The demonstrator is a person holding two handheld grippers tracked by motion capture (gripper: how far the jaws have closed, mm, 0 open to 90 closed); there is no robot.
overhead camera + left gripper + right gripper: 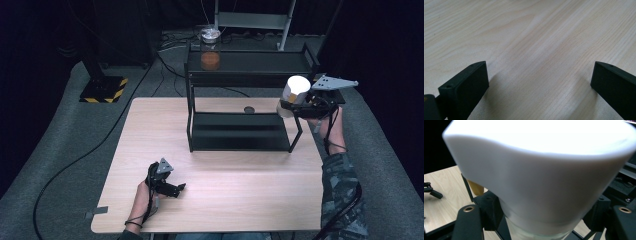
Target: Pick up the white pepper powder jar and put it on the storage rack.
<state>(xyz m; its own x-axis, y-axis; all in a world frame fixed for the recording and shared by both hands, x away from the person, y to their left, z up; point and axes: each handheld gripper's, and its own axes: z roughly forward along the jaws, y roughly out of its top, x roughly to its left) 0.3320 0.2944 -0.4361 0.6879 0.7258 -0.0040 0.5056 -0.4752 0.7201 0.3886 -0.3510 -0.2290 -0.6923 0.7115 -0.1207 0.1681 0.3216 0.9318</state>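
My right gripper (296,107) is shut on a jar with a white lid (296,89), held in the air by the right end of the black two-level shelf rack (250,62). In the right gripper view the white lid (541,167) looms close, and the right gripper (542,221) has its black pads pressed on the clear body below it. My left gripper (176,189) rests low over the table (225,200) near its front edge. In the left gripper view the left gripper (540,75) stands open, with bare wood between its jaws.
A clear jar with orange contents (210,52) stands on the rack's top shelf at the left. A small dark disc (248,109) lies on the table behind the lower shelf. Cables and a striped stand base (104,90) lie on the grey floor beyond.
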